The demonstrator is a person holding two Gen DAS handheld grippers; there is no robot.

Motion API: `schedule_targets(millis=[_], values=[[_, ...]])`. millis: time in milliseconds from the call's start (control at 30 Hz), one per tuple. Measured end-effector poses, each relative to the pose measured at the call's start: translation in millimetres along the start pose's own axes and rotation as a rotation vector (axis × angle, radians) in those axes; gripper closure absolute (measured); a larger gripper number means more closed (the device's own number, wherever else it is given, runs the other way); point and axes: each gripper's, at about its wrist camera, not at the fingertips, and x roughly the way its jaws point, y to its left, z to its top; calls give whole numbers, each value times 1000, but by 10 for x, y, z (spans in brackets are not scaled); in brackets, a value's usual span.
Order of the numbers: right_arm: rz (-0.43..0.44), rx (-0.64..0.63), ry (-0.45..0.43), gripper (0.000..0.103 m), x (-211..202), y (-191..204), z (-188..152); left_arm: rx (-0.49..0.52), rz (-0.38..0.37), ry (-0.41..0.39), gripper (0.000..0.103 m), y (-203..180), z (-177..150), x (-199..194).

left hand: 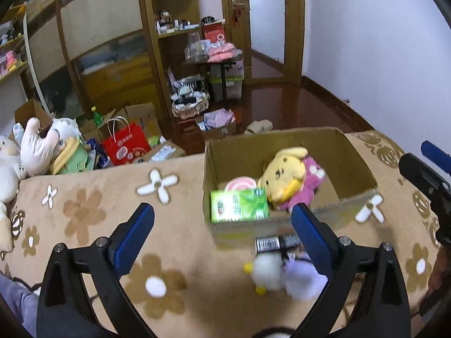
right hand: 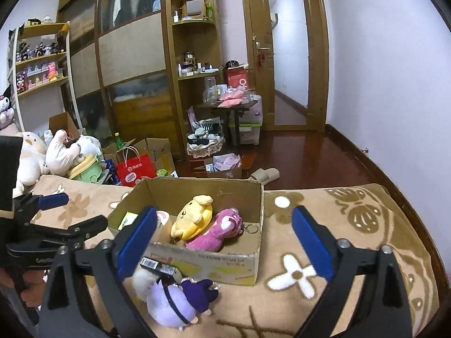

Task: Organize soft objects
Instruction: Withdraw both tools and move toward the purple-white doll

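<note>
A bed covered by a tan blanket (right hand: pixel 366 225) with white and brown flowers carries an open cardboard box (right hand: pixel 214 264). Just in front of the box, on the blanket, lie a lilac plush toy (right hand: pixel 172 301) and a small white plush duck (left hand: pixel 267 276), touching each other.

Both wrist cameras look forward and downward from close over the near edge of the flowered blanket (left hand: pixel 84 211), sharing the cardboard box (right hand: pixel 253 197) and the room beyond it.

Dim indoor light, curved fisheye edges, motion blur in the left wrist view.
</note>
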Motion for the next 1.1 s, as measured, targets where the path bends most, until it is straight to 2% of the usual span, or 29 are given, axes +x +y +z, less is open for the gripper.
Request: schedule_targets(millis=[233, 533, 867, 1100], values=[[19, -10, 13, 0, -193, 55, -134, -23, 11, 24, 6, 51, -157, -229], [30, -31, 42, 0, -312, 145, -342, -25, 27, 81, 6, 66, -322, -309], [48, -57, 97, 0, -167, 258, -545, -52, 9, 146, 6, 109, -392, -126], [71, -80, 167, 0, 104, 314, -682, -56, 9, 195, 6, 125, -390, 136]])
